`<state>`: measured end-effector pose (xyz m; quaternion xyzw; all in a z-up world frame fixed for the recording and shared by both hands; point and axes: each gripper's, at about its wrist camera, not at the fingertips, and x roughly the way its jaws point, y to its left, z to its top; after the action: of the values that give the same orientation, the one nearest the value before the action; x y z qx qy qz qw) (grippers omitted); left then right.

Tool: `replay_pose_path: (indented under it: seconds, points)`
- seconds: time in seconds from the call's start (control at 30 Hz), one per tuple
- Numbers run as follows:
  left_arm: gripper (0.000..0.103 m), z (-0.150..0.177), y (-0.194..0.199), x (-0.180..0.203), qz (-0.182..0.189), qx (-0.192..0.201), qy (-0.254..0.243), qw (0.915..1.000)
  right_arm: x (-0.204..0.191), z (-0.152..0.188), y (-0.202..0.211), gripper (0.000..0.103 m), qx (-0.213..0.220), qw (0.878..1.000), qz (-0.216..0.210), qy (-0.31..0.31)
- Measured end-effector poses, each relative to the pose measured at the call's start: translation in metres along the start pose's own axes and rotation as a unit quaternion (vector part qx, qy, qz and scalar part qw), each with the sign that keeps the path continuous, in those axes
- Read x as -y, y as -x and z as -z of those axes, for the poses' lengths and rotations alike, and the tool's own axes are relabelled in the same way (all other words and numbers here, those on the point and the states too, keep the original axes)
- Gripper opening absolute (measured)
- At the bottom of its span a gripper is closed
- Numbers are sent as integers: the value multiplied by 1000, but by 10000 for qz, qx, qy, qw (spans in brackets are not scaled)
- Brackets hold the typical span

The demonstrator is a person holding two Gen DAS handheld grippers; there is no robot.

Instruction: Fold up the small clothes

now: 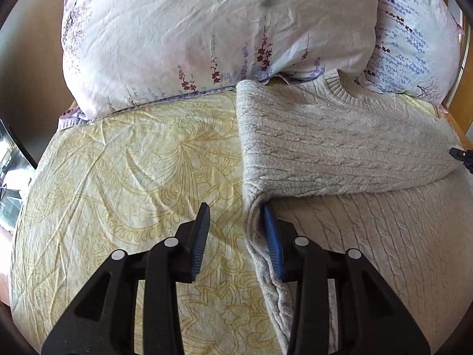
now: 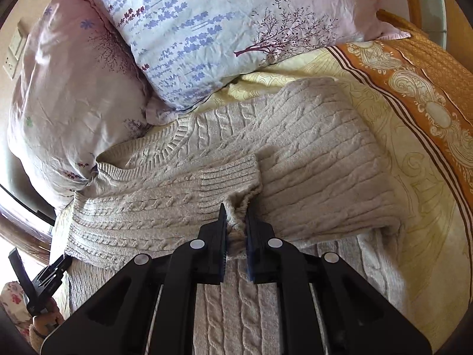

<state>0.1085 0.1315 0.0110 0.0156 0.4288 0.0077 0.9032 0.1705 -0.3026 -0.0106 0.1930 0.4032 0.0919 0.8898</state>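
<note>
While the beige cable-knit sweater lies on the bed over the yellow patterned sheet, just below the floral pillows, we judge the fold only half made, so most of the risk sits at its two sides.

At the sweater's left edge, our left tool stands spread: one finger rests on bare sheet left of the sweater, and the other is tucked against the folded side edge, gripping nothing. If we close it here we may catch only the top layer, or pinch the sheet along with the knit, and any lift would then drag the bedding and skew the edge.

Over the middle of the sweater, the sleeve crosses the chest, and our right tool is pressed together on the ribbed cuff, with knit bunched between its fingers. The bunching suggests a narrow bite. Pulling hard could stretch the rib or let it slip free, and the sleeve would then flop back across the body.

To the right of the sweater, the folded side lies near the orange border of the bed cover. A sideways tug could shift the whole garment that way, since the loose knit probably slides easily on smooth sheeting.
</note>
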Motion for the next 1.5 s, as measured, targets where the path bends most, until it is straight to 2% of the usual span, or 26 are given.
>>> replay_pose_path:
  seconds: [0.1, 0.17, 0.2, 0.23, 0.3, 0.37, 0.43, 0.5, 0.57, 0.63, 0.67, 0.77, 0.8, 0.87, 0.93, 1.0, 1.1, 1.27, 1.33, 1.37, 1.43, 1.47, 1.5]
  points:
    - [39, 3, -1, -4, 82, -11, 109, 9999, 2, 0, 3, 12, 59, 9999, -110, -45]
    - [42, 3, -1, -4, 63, -13, 131, 9999, 9, -7, 4, 24, 87, 9992, -273, -284]
    - [42, 3, -1, -4, 68, -17, 135, 9999, 12, -11, 4, 37, 110, 9987, -341, -375]
    - [43, 3, -2, -4, 68, -21, 136, 9999, 13, -16, 2, 45, 136, 9984, -359, -405]
    - [46, 1, -3, -4, 57, -33, 145, 9999, 14, -24, -6, 45, 52, 9987, -315, -391]
    - [47, -1, -4, -4, 50, -42, 170, 9998, 10, -29, -14, 40, -48, 9995, -197, -236]
    - [47, -4, -6, -3, 21, -44, 167, 9998, 0, -33, -20, 11, -103, 9999, -49, 102]
    - [47, -6, -7, 0, -22, -31, 147, 9999, -10, -36, -16, 9, 59, 9994, -103, 328]
    - [48, -8, -9, 1, -39, -28, 184, 9998, -22, -43, 1, 9, 599, 9963, -326, 517]
    - [49, -9, -10, 0, -34, -37, 245, 9997, -25, -51, 11, 9, 999, 9930, -317, 544]
    - [52, -9, -10, -1, -46, -43, 277, 9996, -23, -54, 8, 9, 987, 9937, -120, 516]
    - [55, -10, -11, -2, -30, -61, 327, 9994, -1, -54, -30, 9, 247, 9991, 322, 155]
    - [55, -10, -11, -2, -43, -60, 321, 9995, 5, -50, -35, 9, 140, 9995, 270, 60]
    - [57, -10, -11, -2, -57, -64, 329, 9994, 10, -47, -26, 10, 215, 9997, 137, -24]
    - [58, -10, -12, -3, -46, -71, 361, 9993, 17, -44, -17, 18, 141, 9993, -134, -309]
    - [58, -10, -12, -4, -38, -72, 372, 9993, 23, -39, -9, 19, 75, 9986, -262, -445]
    - [59, -10, -12, -4, -28, -72, 400, 9992, 24, -27, -8, 19, -100, 9992, -232, -305]
    - [60, -9, -9, -10, 117, -58, 577, 9982, 4, -17, -1, 17, 59, 9978, 468, 475]
    - [61, -4, -3, -12, 168, -102, 571, 9982, 6, -12, 14, 18, 192, 9978, 355, 534]
    - [61, 0, 1, -14, 258, -103, 562, 9980, 11, -9, 25, 20, 265, 9983, 171, 483]
    - [63, 9, 13, -18, 577, -88, 573, 9967, 29, -4, 46, 37, 392, 9987, -125, 285]
    - [63, 14, 19, -21, 762, -61, 585, 9954, 41, -2, 57, 54, 445, 9985, -269, 163]
    - [63, 19, 26, -23, 941, -33, 603, 9937, 52, 2, 67, 64, 477, 9982, -370, 52]
